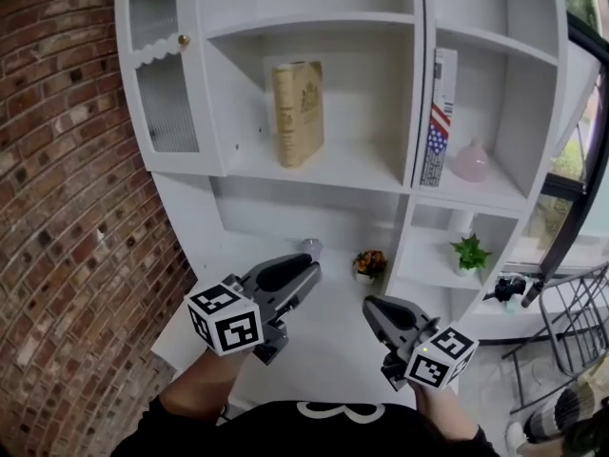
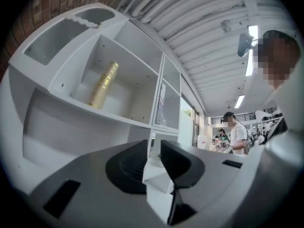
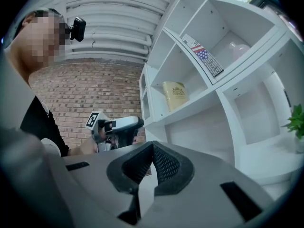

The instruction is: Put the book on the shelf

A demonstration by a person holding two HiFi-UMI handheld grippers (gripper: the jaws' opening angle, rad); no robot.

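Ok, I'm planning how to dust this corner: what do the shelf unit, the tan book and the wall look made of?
Shelf unit: likely painted or laminated board, smooth matte white, flat panels; wood or composite unclear.
Book: hardcover, tan-gold cover with slight sheen and a printed emblem.
Wall: bare red-brown brick, pale mortar joints.

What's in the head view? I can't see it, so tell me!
A tan book stands upright in the middle compartment of a white shelf. Below it, a person holds the left tool and the right tool, both empty, pointing toward the shelf.
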